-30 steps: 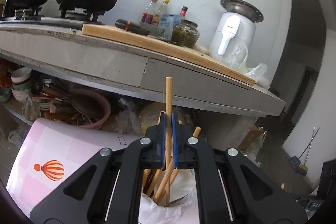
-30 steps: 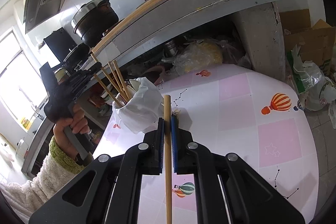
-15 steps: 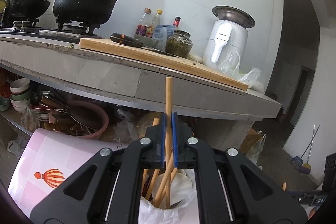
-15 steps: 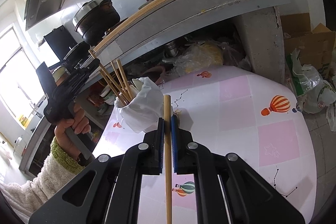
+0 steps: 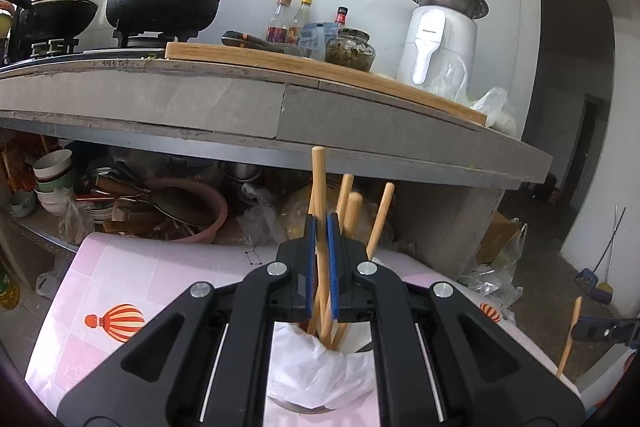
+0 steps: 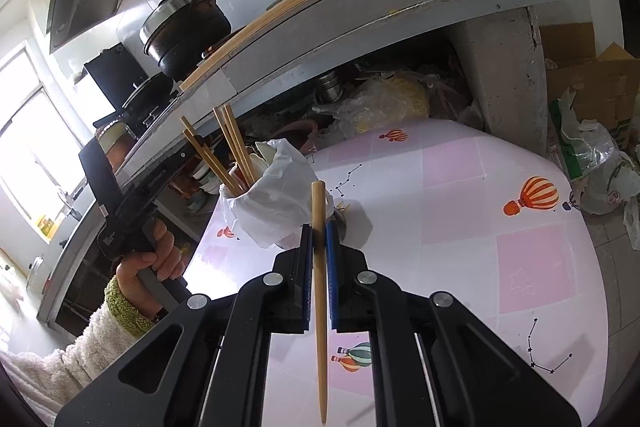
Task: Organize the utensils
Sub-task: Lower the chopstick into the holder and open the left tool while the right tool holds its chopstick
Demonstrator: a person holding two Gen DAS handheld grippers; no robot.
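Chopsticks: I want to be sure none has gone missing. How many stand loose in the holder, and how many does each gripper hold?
Chopsticks loose in the bag-lined holder: 3
Clamped in the left gripper, lower end in the holder: 1
Clamped in the right gripper: 1
Total: 5

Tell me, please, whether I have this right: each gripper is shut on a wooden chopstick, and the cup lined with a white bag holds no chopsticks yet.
Not quite: the cup already holds several chopsticks, as the right wrist view shows. Left gripper and right gripper are each shut on one.

Both grippers' (image 5: 319,227) (image 6: 319,227) jaws clamped.
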